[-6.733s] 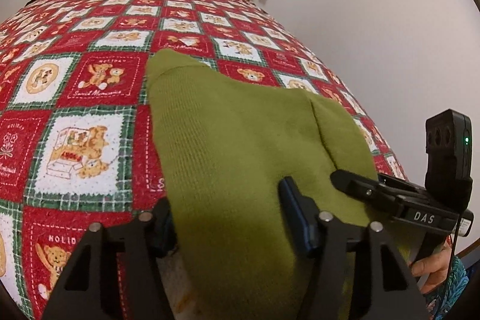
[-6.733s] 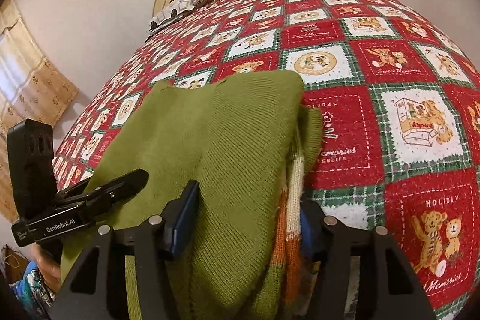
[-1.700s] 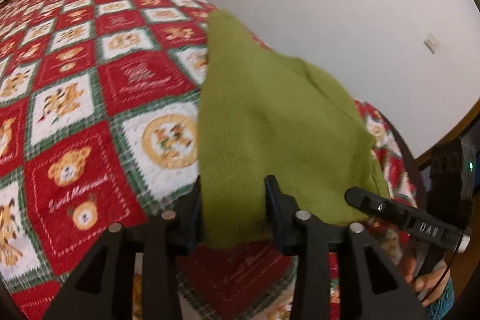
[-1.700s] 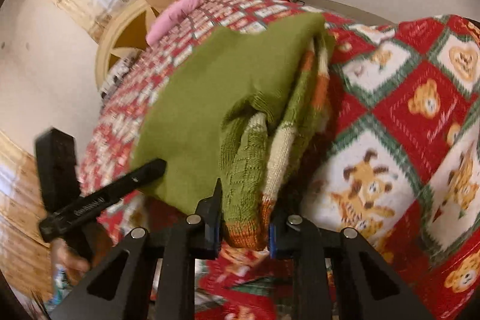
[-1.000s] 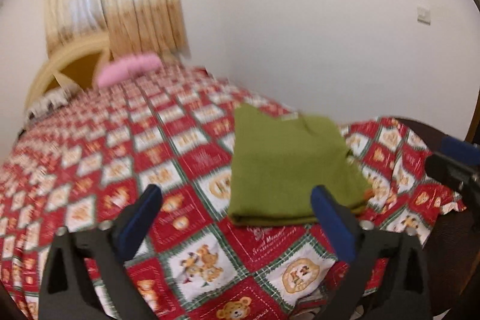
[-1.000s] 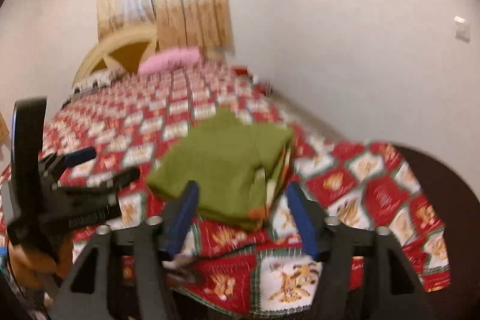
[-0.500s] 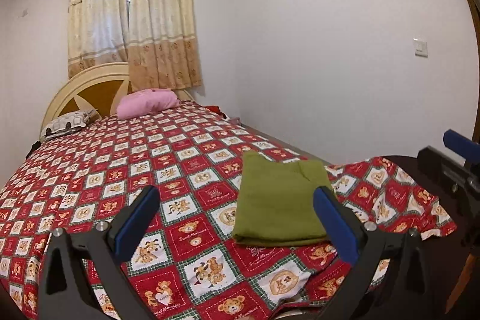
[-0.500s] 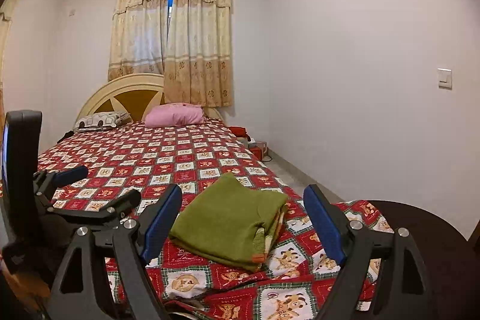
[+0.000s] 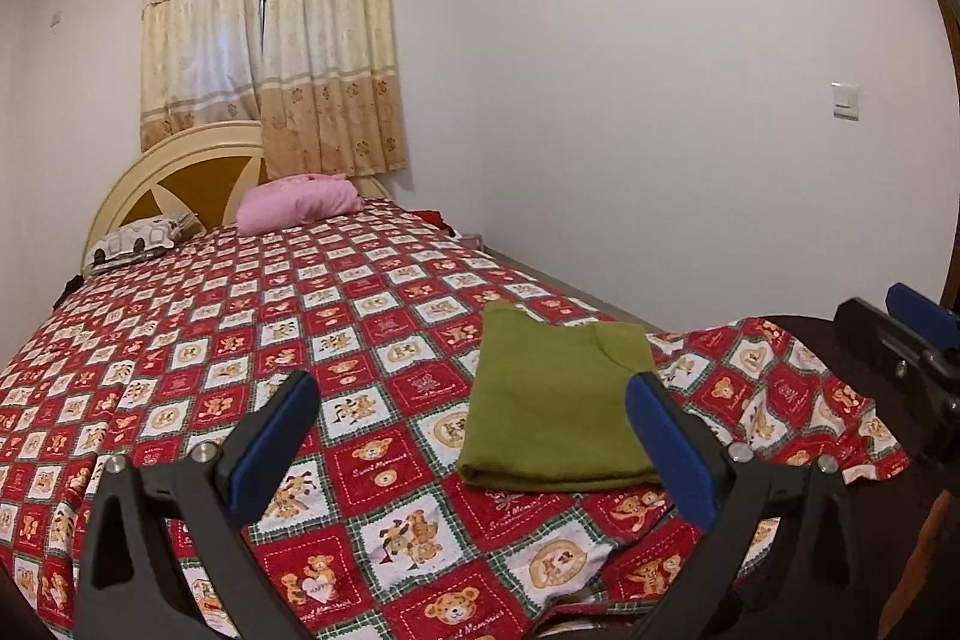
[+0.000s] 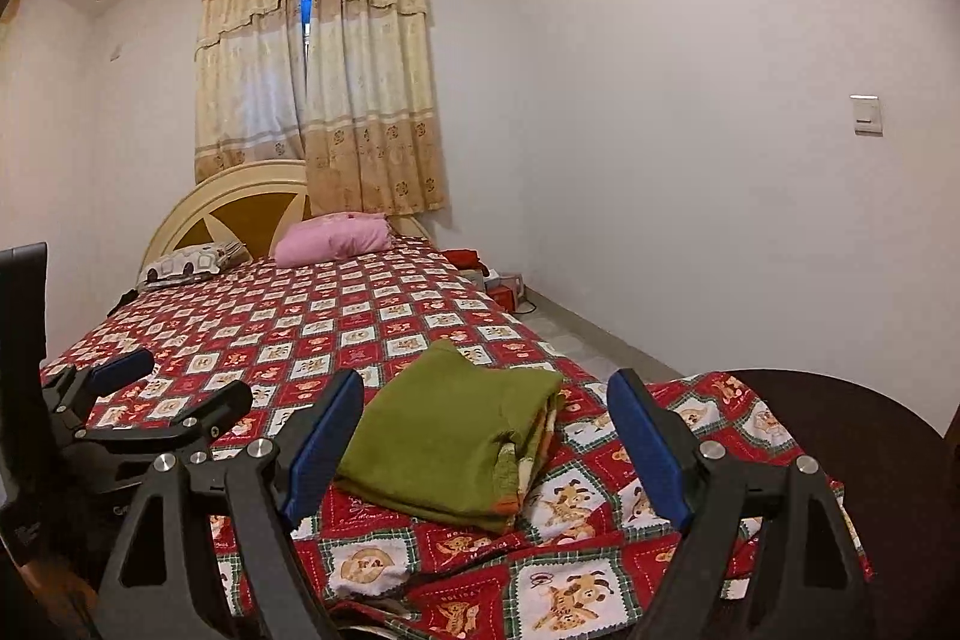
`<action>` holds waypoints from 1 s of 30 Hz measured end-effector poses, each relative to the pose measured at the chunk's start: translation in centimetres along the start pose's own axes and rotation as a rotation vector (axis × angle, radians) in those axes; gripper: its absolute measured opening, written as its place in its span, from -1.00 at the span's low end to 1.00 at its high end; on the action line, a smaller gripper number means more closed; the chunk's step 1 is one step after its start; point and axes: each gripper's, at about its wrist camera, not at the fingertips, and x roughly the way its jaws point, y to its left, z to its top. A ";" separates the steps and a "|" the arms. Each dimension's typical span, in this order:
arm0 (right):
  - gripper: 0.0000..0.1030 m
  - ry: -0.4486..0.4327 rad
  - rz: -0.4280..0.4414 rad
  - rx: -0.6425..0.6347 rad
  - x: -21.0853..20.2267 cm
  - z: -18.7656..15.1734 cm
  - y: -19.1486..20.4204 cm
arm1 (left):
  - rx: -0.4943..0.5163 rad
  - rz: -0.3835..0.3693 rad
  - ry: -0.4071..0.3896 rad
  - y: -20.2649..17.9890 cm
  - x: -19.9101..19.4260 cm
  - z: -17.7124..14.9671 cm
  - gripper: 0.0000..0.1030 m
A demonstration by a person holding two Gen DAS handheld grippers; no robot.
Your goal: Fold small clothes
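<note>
Released and backed off from green knit sweater (image 10: 447,433), left folded flat near foot corner of bear-print bedspread (image 9: 336,316). Fold judged complete. Left gripper (image 9: 474,427) and right gripper (image 10: 489,427) both empty, jaws wide apart, right just opened. Pink pillow (image 10: 333,238) by headboard (image 10: 252,205), well apart; nothing obstructing.

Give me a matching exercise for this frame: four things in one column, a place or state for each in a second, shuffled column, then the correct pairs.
Things:
1. green sweater
2. pink pillow
3. right gripper
4. curtains

Places or states:
A. hanging behind the headboard
B. open, holding nothing
C. folded, lying near the foot of the bed
D. at the head of the bed

Pairs: 1-C, 2-D, 3-B, 4-A
</note>
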 end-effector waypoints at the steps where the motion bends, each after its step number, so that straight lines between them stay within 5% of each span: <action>1: 0.63 0.000 0.001 -0.004 0.0 0.0 0.1 | 0.004 0.002 0.000 -0.1 0.0 0.0 1.00; 30: 0.63 0.006 0.007 -0.004 0.2 -0.1 0.1 | 0.019 -0.002 0.027 -0.8 0.0 -0.2 1.00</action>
